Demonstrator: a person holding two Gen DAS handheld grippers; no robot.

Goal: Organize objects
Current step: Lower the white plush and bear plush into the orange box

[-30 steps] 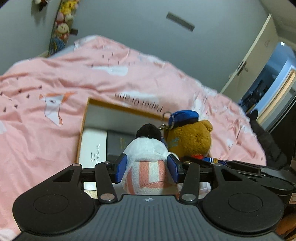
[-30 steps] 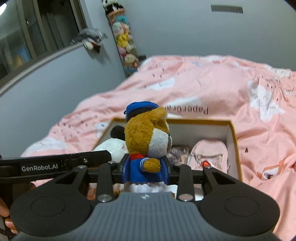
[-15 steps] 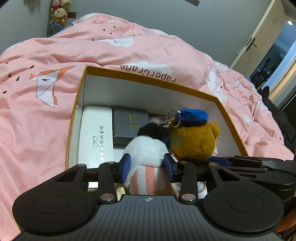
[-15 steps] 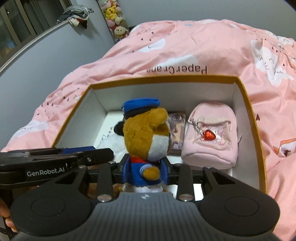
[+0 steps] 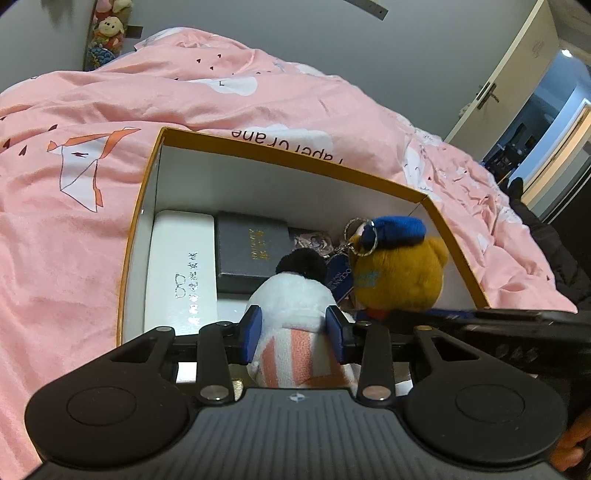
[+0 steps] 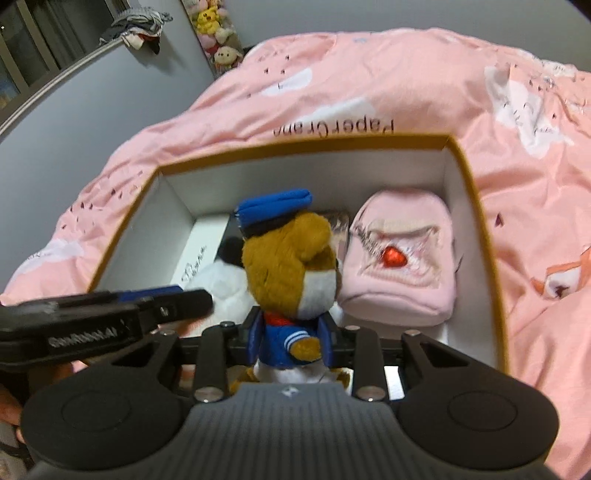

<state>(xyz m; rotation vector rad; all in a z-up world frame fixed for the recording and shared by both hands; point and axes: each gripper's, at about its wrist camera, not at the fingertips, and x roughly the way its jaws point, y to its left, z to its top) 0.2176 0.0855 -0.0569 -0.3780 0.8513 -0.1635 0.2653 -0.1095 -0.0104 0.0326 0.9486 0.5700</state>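
Observation:
A white plush with pink stripes and a black top (image 5: 295, 295) sits between the blue pads of my left gripper (image 5: 293, 332), which is shut on it. A brown bear in a blue cap and sailor top (image 6: 291, 258) is held in my right gripper (image 6: 291, 341), whose jaws are closing tighter on its body. Both toys hang side by side low inside the open orange-rimmed box (image 5: 147, 177), bear to the right of the white plush. The bear (image 5: 400, 273) carries a key ring on its cap.
In the box lie a white glasses case (image 5: 181, 269), a dark flat box (image 5: 251, 251), a small card and a pink mini backpack (image 6: 400, 266). The box rests on a pink duvet (image 5: 74, 240). Stuffed toys (image 6: 221, 33) stand against the far wall.
Both grippers sank with their toys from above the box rim to down inside it. The left jaws narrowed on the white plush.

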